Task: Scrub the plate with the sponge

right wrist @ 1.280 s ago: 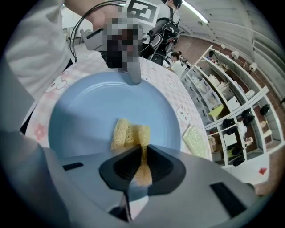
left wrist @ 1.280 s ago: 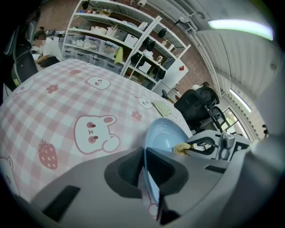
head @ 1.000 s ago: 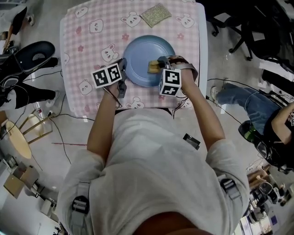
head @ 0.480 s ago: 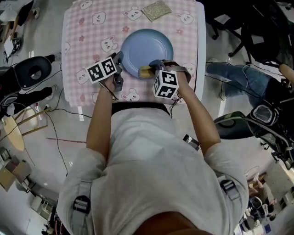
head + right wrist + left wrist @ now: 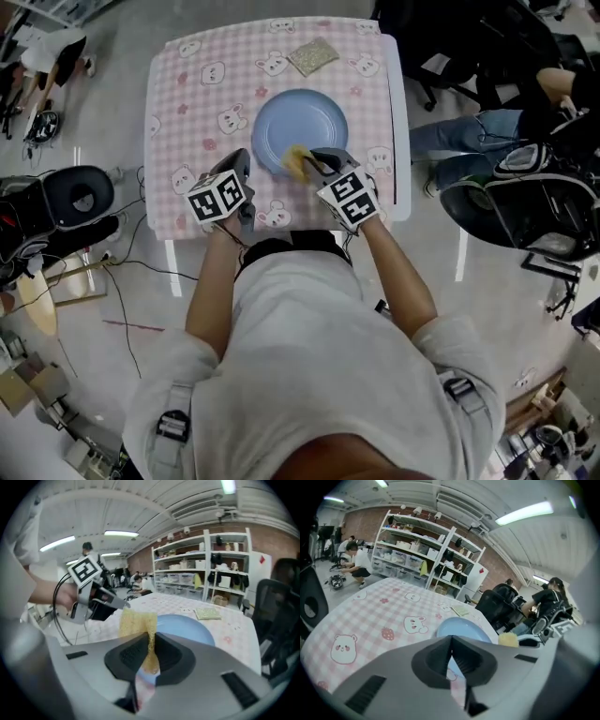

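Bearing plate [image 5: 300,129], pink checked cloth [image 5: 187,103], brick walls [image 5: 363,527]

The person wears a pale grey short-sleeved T-shirt [image 5: 309,356] and grey shoulder straps [image 5: 178,398] with black buckles [image 5: 170,424]. The left claw [image 5: 451,639] and right claw [image 5: 151,637] are grey plastic with black ribbed pads [image 5: 130,653]. Just behind each sits a cube [image 5: 217,199] of black-and-white square markers. A thin black cable [image 5: 55,603] loops under the left claw.

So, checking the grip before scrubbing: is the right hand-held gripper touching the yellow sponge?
Touching. The right gripper view shows the right hand-held gripper clamped on the yellow sponge, both jaws pressing its sides.
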`<act>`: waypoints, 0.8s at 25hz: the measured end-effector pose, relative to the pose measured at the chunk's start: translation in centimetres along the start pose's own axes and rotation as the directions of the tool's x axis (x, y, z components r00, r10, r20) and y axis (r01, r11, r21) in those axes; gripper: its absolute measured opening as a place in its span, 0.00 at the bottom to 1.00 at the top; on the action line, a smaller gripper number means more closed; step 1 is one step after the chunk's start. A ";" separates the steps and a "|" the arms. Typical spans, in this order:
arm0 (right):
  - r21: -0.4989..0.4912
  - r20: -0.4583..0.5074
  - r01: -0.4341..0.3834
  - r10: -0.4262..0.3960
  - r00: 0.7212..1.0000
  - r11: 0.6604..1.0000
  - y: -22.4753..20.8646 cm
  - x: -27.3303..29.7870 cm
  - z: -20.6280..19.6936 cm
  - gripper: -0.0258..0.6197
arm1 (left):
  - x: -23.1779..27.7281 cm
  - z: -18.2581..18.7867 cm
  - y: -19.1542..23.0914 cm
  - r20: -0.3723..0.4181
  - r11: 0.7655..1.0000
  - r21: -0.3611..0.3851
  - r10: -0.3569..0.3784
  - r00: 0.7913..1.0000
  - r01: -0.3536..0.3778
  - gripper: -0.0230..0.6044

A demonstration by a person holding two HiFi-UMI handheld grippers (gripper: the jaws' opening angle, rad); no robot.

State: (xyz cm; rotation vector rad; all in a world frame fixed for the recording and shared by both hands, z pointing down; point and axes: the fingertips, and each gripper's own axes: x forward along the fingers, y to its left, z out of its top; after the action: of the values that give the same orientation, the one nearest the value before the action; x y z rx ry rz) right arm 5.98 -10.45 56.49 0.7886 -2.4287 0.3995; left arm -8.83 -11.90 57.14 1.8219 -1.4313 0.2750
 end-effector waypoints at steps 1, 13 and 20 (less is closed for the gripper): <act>0.060 0.032 0.033 -0.035 0.999 0.998 -0.3 -0.6 0.4 0.11 | -0.5 0.0 -0.9 0.009 0.999 0.028 -0.017 1.000 0.016 0.06; 0.214 0.224 0.295 -0.341 0.913 0.931 5.9 -9.5 1.9 0.11 | -11.1 -3.9 -7.1 0.115 0.973 0.181 -0.165 0.980 0.143 0.06; 0.218 0.286 0.340 -0.393 0.874 0.915 5.7 -14.6 2.5 0.11 | -14.3 -3.8 -12.3 0.191 0.949 0.281 -0.203 0.960 0.145 0.05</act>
State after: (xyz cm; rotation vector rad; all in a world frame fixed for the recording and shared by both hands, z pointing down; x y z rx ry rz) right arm 11.35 -0.55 45.39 1.4633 -2.4786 0.3377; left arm -1.58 1.75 45.71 2.2422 -1.4201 0.1865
